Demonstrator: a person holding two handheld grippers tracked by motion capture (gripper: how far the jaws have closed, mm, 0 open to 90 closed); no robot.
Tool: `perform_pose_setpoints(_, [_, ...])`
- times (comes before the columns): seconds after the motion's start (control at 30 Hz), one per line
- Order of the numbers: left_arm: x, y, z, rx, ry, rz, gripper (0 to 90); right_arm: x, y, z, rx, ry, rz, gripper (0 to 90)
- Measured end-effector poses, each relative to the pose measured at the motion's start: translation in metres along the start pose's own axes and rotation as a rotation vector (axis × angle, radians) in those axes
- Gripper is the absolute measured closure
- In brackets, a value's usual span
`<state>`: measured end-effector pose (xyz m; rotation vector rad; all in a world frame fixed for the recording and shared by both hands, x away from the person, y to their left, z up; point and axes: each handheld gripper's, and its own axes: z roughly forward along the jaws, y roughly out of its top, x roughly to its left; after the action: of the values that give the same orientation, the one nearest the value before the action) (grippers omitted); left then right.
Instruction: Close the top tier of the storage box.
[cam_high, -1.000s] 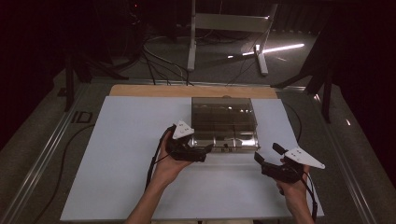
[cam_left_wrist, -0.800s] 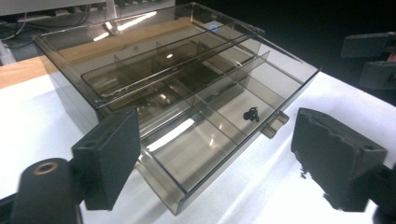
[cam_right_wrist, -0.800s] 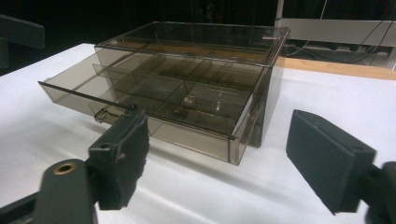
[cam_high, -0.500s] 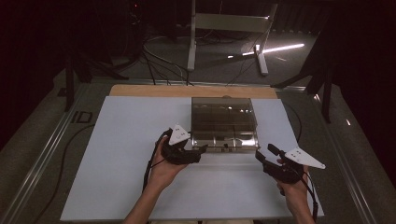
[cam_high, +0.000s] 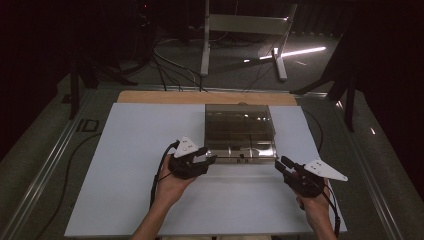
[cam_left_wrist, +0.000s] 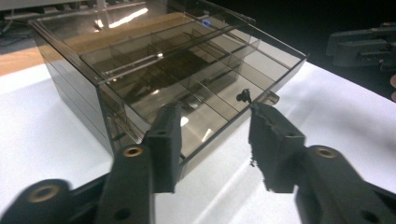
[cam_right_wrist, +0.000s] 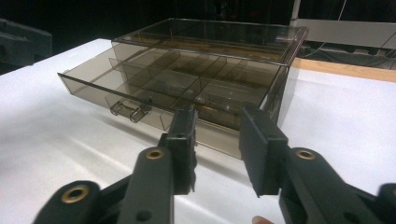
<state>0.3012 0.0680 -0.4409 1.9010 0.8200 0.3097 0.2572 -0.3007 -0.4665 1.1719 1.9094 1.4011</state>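
Observation:
A smoky clear plastic drawer box (cam_high: 240, 122) stands on the white table (cam_high: 125, 165), and its divided drawer (cam_high: 242, 152) is pulled partly out toward me. A tiny black item (cam_left_wrist: 243, 96) lies in a front compartment by the drawer handle (cam_right_wrist: 128, 110). My left gripper (cam_high: 210, 159) sits at the drawer's front left corner. Its jaws have just been closing and stand part open (cam_left_wrist: 212, 135), with the drawer corner beyond the gap and nothing pinched. My right gripper (cam_high: 282, 162) waits off the box's front right corner. Its jaws have also been closing, and the gap (cam_right_wrist: 217, 135) holds nothing.
A wooden strip (cam_high: 200, 97) runs along the table's far edge. Cables (cam_high: 170, 65) and a metal stand's legs (cam_high: 240, 30) lie on the dark floor beyond. White surface spreads to the left of the box and along the near edge.
The left gripper has drifted slightly nearer and to the left at the drawer's corner. Both grippers' jaws stand narrower than before. The box and drawer have not moved.

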Motion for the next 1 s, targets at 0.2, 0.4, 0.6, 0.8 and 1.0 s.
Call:
perform_pose_setpoints(0.2, [0.001,-0.003,0.000,0.012,-0.022,0.005,67.2,-0.001,0.000,0.000,0.005,0.005,-0.004,74.6])
perform_pose_setpoints(0.4, [0.000,-0.007,0.002,0.030,-0.013,0.016,79.4,-0.003,-0.003,0.005,0.039,-0.003,-0.005,84.9])
perform_pose_setpoints(0.6, [-0.001,-0.013,0.009,0.066,-0.011,0.028,90.0,-0.004,-0.005,0.008,0.063,-0.010,-0.008,90.0])
perform_pose_setpoints(0.8, [-0.001,-0.017,0.015,0.092,0.001,0.033,90.0,-0.005,-0.006,0.010,0.075,-0.016,-0.012,90.0])
perform_pose_setpoints(1.0, [0.002,-0.020,0.018,0.103,0.017,0.026,90.0,-0.006,-0.007,0.013,0.088,-0.025,-0.017,90.0])
